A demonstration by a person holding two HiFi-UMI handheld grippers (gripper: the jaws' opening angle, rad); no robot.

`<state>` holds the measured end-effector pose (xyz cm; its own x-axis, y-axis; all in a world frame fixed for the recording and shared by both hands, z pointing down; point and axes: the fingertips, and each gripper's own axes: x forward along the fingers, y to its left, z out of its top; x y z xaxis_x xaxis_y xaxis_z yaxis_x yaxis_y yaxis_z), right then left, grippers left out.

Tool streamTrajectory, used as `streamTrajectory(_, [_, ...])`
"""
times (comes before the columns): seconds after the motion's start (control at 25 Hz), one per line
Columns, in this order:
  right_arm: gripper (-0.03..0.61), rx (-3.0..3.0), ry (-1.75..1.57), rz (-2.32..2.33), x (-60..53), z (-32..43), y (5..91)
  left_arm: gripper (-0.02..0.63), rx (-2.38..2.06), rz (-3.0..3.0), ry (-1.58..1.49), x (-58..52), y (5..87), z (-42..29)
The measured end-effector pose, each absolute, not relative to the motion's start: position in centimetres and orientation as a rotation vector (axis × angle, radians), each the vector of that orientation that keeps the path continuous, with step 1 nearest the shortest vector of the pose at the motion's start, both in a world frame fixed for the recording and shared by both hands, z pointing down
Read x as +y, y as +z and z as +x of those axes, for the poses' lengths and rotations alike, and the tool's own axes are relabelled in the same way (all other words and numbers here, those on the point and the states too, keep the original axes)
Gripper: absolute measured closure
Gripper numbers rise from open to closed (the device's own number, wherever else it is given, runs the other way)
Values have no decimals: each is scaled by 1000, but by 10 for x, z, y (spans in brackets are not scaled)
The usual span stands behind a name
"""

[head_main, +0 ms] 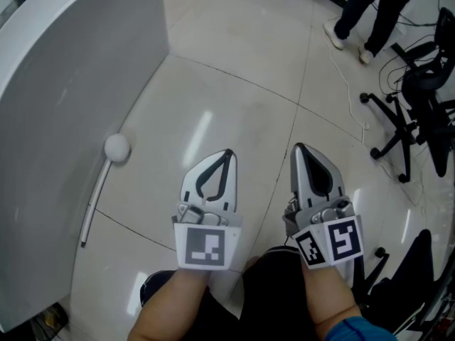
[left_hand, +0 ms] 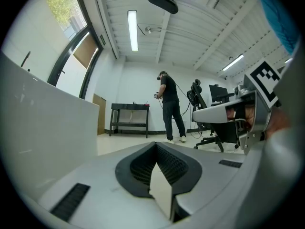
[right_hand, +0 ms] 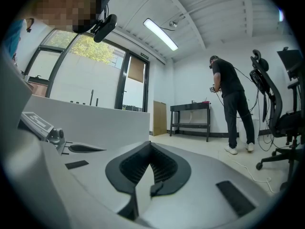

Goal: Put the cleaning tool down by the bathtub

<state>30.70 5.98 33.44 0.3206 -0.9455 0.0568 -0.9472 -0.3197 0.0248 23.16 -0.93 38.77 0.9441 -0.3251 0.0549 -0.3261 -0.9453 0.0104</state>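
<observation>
My left gripper [head_main: 227, 152] and right gripper [head_main: 299, 146]: smooth matt pale-grey plastic shells, with black ribbed pads [left_hand: 140, 167]. Floor [head_main: 234, 69]: glossy pale tile; bathtub [head_main: 71, 91] wall: smooth white, faint sheen. Cleaning tool [head_main: 99, 190]: matt white ball head on a thin, metal-looking rod.

White cleaning tool [head_main: 99, 189], white bathtub [head_main: 64, 119], cream tiled floor [head_main: 234, 69]

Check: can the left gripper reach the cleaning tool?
Probably yes: only bare floor lies between the left gripper and the cleaning tool beside the bathtub; its shut jaws must open first.
</observation>
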Motion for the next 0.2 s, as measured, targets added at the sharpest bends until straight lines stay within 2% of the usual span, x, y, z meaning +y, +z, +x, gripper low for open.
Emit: streamTrajectory(0.2, [578,-1795,48,2508,62,305,332,615,-502,3078,82,-4,384,230])
